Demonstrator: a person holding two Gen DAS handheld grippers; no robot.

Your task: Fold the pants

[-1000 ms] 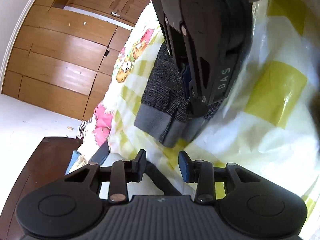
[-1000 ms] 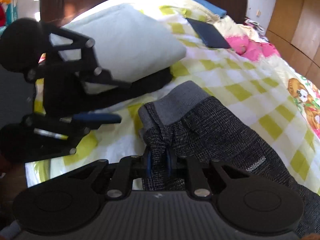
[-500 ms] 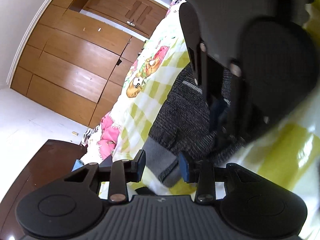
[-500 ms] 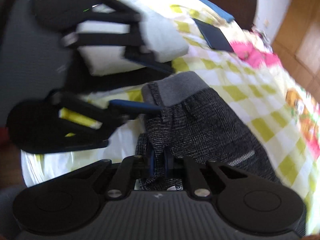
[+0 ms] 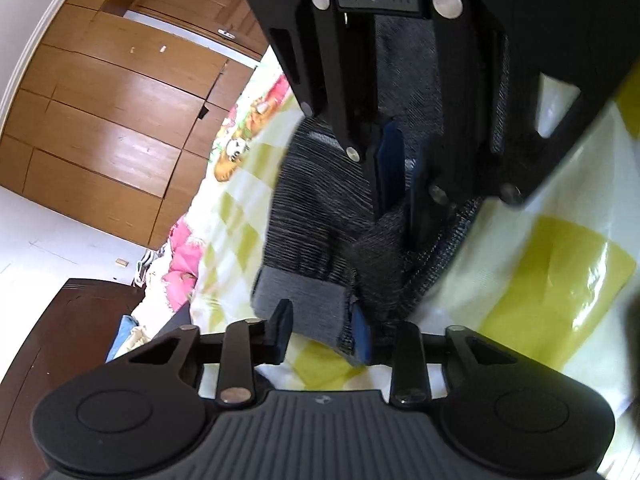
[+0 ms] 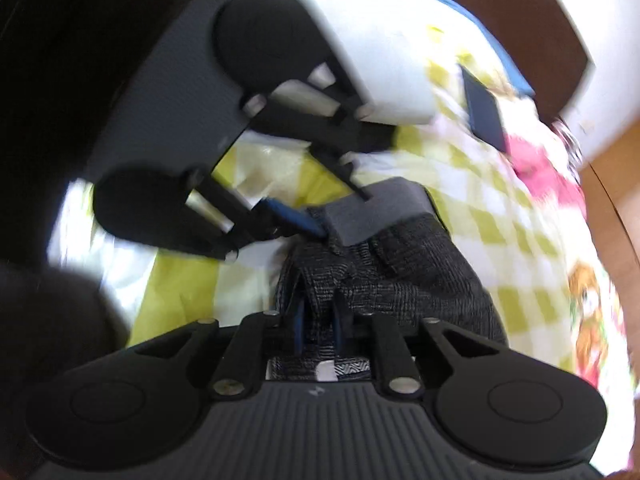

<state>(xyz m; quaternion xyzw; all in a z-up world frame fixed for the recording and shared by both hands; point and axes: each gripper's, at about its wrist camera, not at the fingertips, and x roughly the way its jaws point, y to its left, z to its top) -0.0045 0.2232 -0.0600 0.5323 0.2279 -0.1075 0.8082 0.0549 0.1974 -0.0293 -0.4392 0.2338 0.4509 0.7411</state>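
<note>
The dark grey heathered knit pants (image 5: 320,216) are lying on the yellow-and-white checked bedsheet (image 5: 560,280). The left gripper (image 5: 322,330) is closing its jaws around the plain grey ribbed band (image 5: 304,304), which sits between the blue pads without clearly being pinched. The right gripper (image 6: 318,326) is pinching a bunched fold of the knit, its jaws easing slightly apart. The left should probably be biting fully before lifting, both grips level, so the layers are not slipping.

Pants (image 6: 400,264) lie on the bed (image 6: 500,216), cuff end toward the headboard (image 6: 520,12). A pillow (image 6: 384,52) lies beyond the cuff, near the headboard. A wardrobe (image 5: 112,120) stands past the bed's far side edge.
</note>
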